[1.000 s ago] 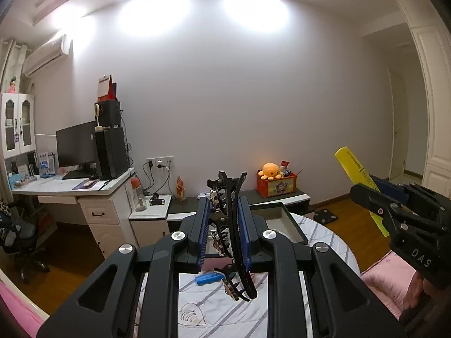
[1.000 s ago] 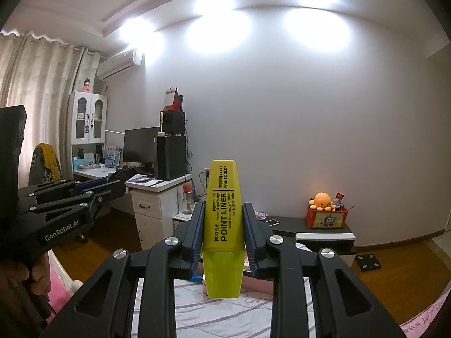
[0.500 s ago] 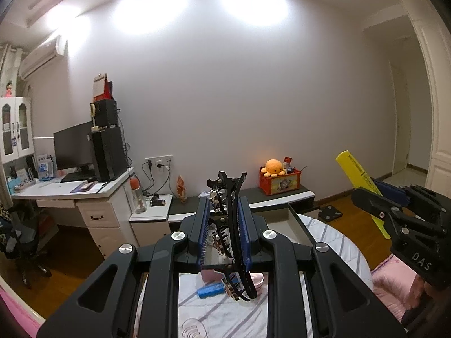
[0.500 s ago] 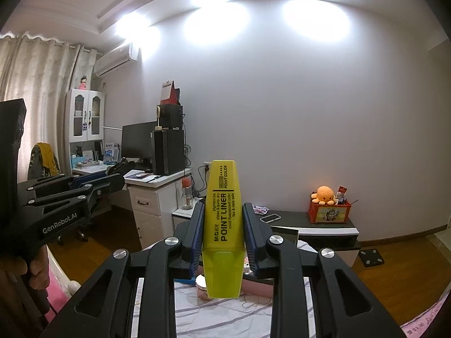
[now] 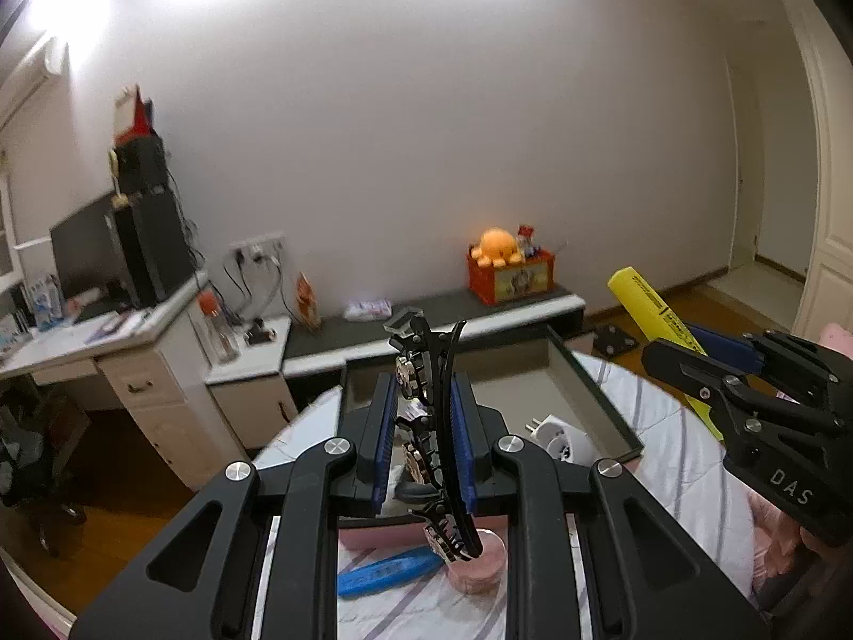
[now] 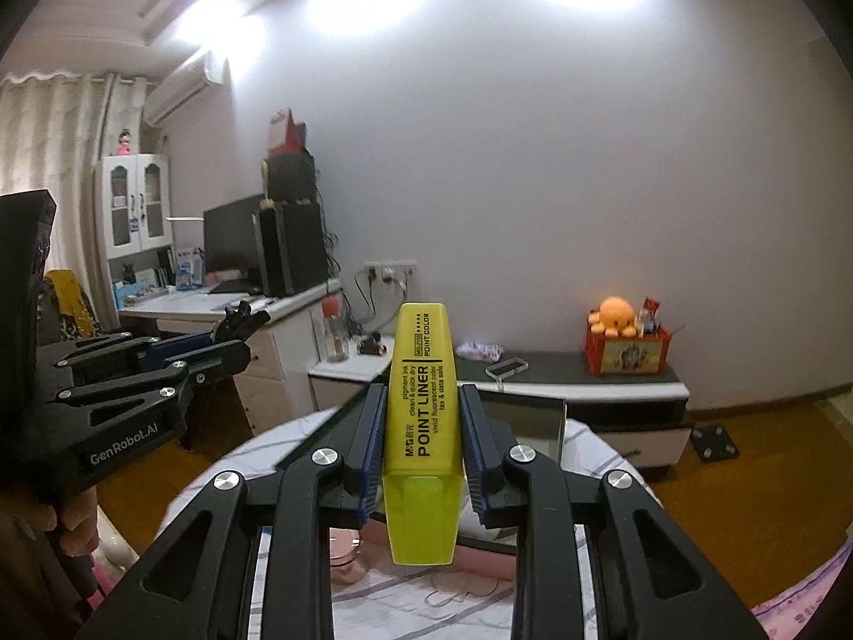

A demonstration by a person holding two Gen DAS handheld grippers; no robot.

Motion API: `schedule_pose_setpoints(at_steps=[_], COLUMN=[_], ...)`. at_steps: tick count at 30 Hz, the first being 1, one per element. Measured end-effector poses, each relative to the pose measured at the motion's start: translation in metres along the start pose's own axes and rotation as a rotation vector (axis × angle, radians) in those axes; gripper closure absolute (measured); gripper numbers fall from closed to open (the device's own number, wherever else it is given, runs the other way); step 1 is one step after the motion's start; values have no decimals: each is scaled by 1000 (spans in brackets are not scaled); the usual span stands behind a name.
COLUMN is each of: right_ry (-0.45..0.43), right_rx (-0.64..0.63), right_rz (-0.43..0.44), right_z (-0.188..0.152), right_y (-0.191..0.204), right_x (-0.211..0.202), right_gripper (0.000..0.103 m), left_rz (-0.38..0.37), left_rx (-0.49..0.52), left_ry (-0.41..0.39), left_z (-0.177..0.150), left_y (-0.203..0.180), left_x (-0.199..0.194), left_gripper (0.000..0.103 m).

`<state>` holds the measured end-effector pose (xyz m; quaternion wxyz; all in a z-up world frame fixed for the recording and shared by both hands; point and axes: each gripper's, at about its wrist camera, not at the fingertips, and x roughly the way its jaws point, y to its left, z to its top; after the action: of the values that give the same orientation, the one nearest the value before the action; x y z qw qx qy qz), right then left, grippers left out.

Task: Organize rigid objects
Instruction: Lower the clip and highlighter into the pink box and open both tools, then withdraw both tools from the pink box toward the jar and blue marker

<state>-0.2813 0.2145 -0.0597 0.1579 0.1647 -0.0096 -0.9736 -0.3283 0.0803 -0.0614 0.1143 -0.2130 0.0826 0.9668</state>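
My left gripper [image 5: 424,416] is shut on a black hair clip [image 5: 433,426] with jewelled teeth, held upright between the blue pads. My right gripper [image 6: 422,416] is shut on a yellow highlighter [image 6: 421,426], cap end toward the camera. In the left wrist view the right gripper [image 5: 672,357] and its highlighter [image 5: 648,304] stand at the right. In the right wrist view the left gripper [image 6: 234,344] shows at the left. An open grey box [image 5: 597,400] lies on the round table ahead, with a white plug [image 5: 554,440] inside.
On the striped tablecloth [image 5: 677,458] lie a blue object [image 5: 386,576] and a pink round thing [image 5: 480,568]. Beyond the table are a low dark cabinet [image 5: 426,314] with an orange toy box [image 5: 512,277] and a white desk [image 5: 96,336]. A hand [image 6: 69,522] grips the left handle.
Both grippers have moved forward and down toward the table, so the grey box and the items on the cloth look nearer. Each still holds its object.
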Motion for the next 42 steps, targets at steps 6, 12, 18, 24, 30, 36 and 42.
schedule_pose_setpoints(at_steps=[6, 12, 18, 24, 30, 36, 42], right_ry=[85, 222, 266, 252, 237, 261, 307], right_rx=[27, 53, 55, 57, 27, -8, -7], right_rz=[-4, -32, -32, -44, -19, 19, 54], right_z=[-15, -41, -49, -45, -39, -46, -66], right_y=[-19, -38, -42, -38, -20, 10, 37], right_x=[52, 103, 120, 114, 96, 79, 71], right_gripper=[76, 76, 76, 41, 38, 32, 32], left_rz=[-30, -65, -72, -16, 26, 45, 18], left_rx=[-14, -51, -87, -97, -92, -75, -43], left_ry=[107, 212, 237, 180, 164, 228, 305], left_z=[-12, -34, -41, -39, -49, -79, -112], left_y=[-4, -2, 4, 24, 51, 76, 84], left_x=[67, 121, 137, 110, 75, 56, 55], left_gripper=[83, 82, 78, 25, 10, 8, 8])
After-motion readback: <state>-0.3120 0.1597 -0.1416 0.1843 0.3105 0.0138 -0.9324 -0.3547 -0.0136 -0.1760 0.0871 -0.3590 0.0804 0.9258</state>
